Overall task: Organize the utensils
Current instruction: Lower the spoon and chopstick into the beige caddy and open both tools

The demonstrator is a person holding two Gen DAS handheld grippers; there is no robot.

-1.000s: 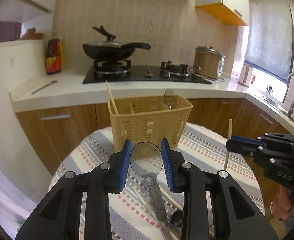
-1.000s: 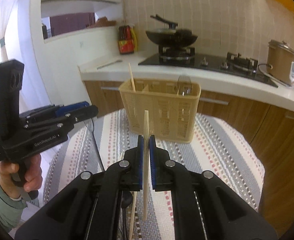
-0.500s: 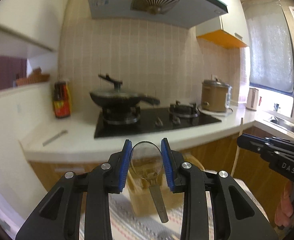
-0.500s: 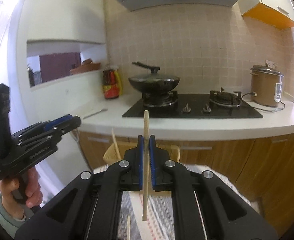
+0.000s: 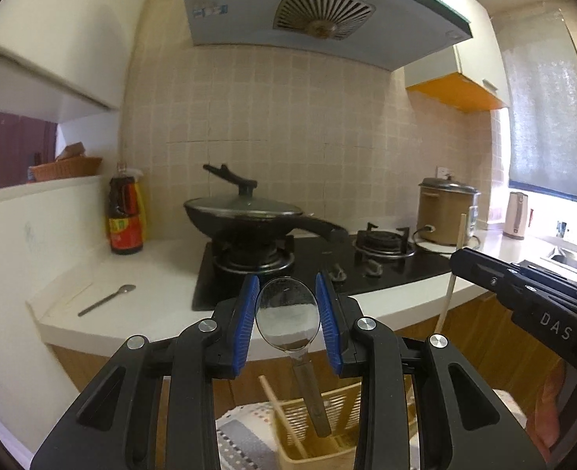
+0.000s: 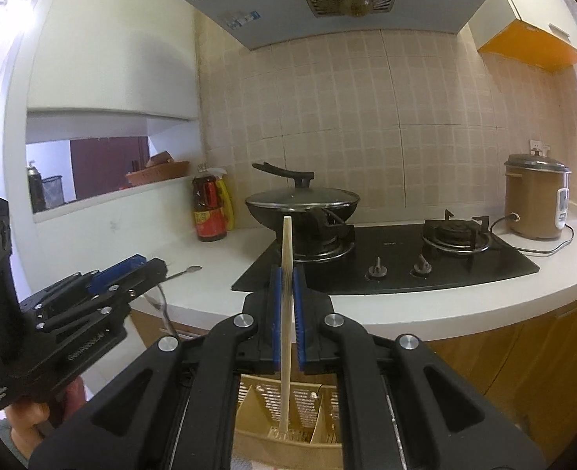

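My left gripper (image 5: 286,279) is shut on the bowl of a metal spoon (image 5: 287,319), whose handle hangs down over the yellow slotted utensil basket (image 5: 347,391). One chopstick (image 5: 282,415) leans inside that basket. My right gripper (image 6: 286,270) is shut on an upright wooden chopstick (image 6: 287,235); its lower tip hangs over the basket (image 6: 320,403). Each gripper shows in the other's view: the right gripper (image 5: 461,256) at the right edge, the left gripper (image 6: 147,268) at the left, with a hand below it.
Behind the basket runs a white counter (image 6: 465,305) with a black hob, a lidded wok (image 5: 245,215), sauce bottles (image 5: 126,215), a rice cooker (image 6: 535,199) and a small spoon (image 5: 106,299). A striped tablecloth (image 5: 241,434) shows under the basket.
Both grippers have risen and tipped upward with the spoon and the chopstick still held. The basket and table have dropped to the bottom of both views.
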